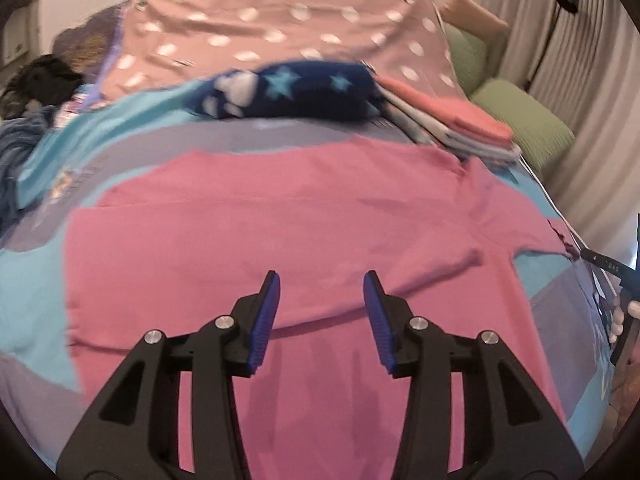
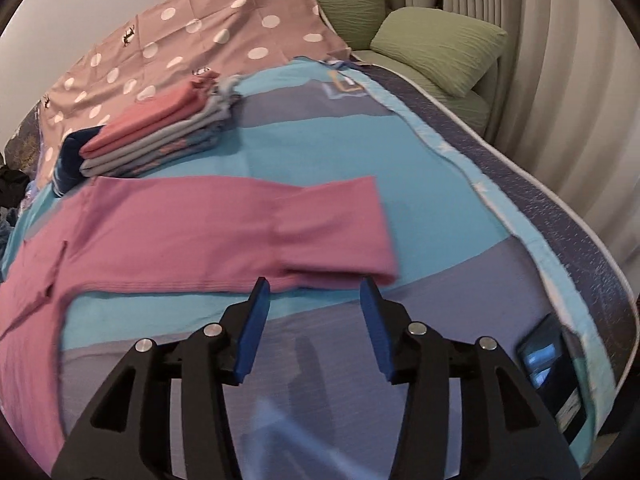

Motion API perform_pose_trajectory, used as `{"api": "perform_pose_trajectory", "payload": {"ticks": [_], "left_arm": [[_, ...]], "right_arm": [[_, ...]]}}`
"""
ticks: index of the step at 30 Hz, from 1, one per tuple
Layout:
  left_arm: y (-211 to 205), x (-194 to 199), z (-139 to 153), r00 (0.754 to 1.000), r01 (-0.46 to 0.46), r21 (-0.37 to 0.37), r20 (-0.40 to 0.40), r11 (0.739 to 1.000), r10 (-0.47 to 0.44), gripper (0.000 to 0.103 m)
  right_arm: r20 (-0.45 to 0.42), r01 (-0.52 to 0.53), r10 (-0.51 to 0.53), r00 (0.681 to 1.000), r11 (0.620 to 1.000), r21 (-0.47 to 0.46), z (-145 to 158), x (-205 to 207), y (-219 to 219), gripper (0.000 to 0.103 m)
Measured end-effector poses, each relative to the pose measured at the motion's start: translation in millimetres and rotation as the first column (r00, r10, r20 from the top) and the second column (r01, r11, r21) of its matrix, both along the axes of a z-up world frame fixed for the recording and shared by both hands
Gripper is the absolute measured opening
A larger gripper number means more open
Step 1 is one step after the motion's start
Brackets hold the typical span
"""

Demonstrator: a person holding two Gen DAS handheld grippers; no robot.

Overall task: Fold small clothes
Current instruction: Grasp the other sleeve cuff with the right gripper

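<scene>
A pink long-sleeved top lies spread flat on the blue and grey bedspread. My left gripper is open and empty, hovering over the top's body near its lower edge. In the right wrist view one pink sleeve stretches to the right across the bedspread. My right gripper is open and empty, just in front of that sleeve's near edge by the cuff. The right gripper's black body also shows at the right edge of the left wrist view.
A stack of folded clothes with a salmon piece on top sits beyond the top. A navy star-patterned fleece lies beside it. A pink polka-dot sheet, green cushions, curtains, and a phone at the bed's right edge.
</scene>
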State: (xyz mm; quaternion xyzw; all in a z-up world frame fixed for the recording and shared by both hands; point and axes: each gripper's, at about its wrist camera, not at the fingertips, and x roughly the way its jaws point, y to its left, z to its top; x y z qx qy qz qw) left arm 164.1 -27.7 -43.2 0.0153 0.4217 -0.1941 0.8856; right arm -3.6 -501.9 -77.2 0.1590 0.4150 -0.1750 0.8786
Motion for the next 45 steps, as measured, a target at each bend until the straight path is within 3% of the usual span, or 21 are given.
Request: {"api": "perform_pose_trajectory", "payload": {"ticks": [2, 8, 16, 18, 19, 22, 26, 29, 31, 34, 37, 42, 45], "left_arm": [[-23.0, 5.6, -9.1, 0.999, 0.030, 0.000, -0.025, 1.000, -0.030, 0.044], [-66.5, 15.3, -21.5, 0.997, 0.065, 0.016, -0.045, 0.998, -0.065, 0.048], [-85.7, 23.6, -37.9, 0.996, 0.074, 0.056, -0.056, 0.996, -0.071, 0.052], [-85.7, 23.6, -38.9, 0.996, 0.075, 0.054, -0.049, 0.996, -0.073, 0.053], [-86.0, 23.4, -39.1, 0.996, 0.077, 0.054, -0.045, 0.996, -0.074, 0.053], [-84.2, 22.3, -38.9, 0.996, 0.080, 0.041, -0.039, 0.996, -0.078, 0.053], [-74.1, 21.7, -35.1, 0.996, 0.077, -0.027, -0.049, 0.997, -0.078, 0.053], [-63.1, 20.5, -28.8, 0.994, 0.078, -0.116, -0.065, 0.990, -0.086, 0.053], [-53.0, 18.0, -22.1, 0.993, 0.082, -0.191, -0.069, 0.978, -0.096, 0.054], [-33.8, 13.1, -11.8, 0.993, 0.081, -0.286, -0.063, 0.955, -0.103, 0.055], [-12.8, 10.5, -6.4, 0.992, 0.070, -0.376, -0.072, 0.924, -0.104, 0.055], [15.8, 12.5, -10.0, 0.984, 0.062, -0.513, -0.110, 0.856, -0.137, 0.058], [28.5, 18.4, -20.6, 0.972, 0.039, -0.596, -0.163, 0.802, -0.169, 0.058]], "right_arm": [[-0.011, -0.015, 0.015, 1.000, 0.999, -0.032, -2.6, 0.5, -7.4, 0.053], [-0.058, -0.155, 0.149, 0.987, 0.982, -0.107, -14.0, 17.7, -3.7, 0.054], [-0.076, -0.214, 0.204, 0.976, 0.965, -0.151, -22.5, 39.9, -0.1, 0.054], [-0.053, -0.230, 0.225, 0.973, 0.966, -0.119, -21.4, 42.9, -0.5, 0.033], [-0.046, -0.230, 0.226, 0.973, 0.969, -0.096, -20.0, 44.4, -1.1, 0.003], [0.027, -0.185, 0.186, 0.982, 0.982, -0.034, -6.1, 41.2, -7.8, 0.001], [0.169, -0.159, 0.133, 0.977, 0.975, 0.153, 21.2, 33.2, -17.5, 0.002], [0.279, -0.231, 0.154, 0.948, 0.935, 0.269, 49.8, 35.7, 0.2, 0.002], [0.333, -0.296, 0.192, 0.923, 0.908, 0.296, 65.6, 42.0, 21.9, 0.002], [0.416, -0.431, 0.285, 0.863, 0.845, 0.316, 88.9, 59.4, 76.2, 0.002], [0.473, -0.565, 0.387, 0.792, 0.758, 0.326, 102.6, 81.5, 140.8, 0.002], [0.446, -0.688, 0.536, 0.717, 0.645, 0.332, 93.6, 112.1, 238.4, 0.002], [0.368, -0.715, 0.613, 0.699, 0.618, 0.328, 71.5, 120.0, 285.9, 0.002]]}}
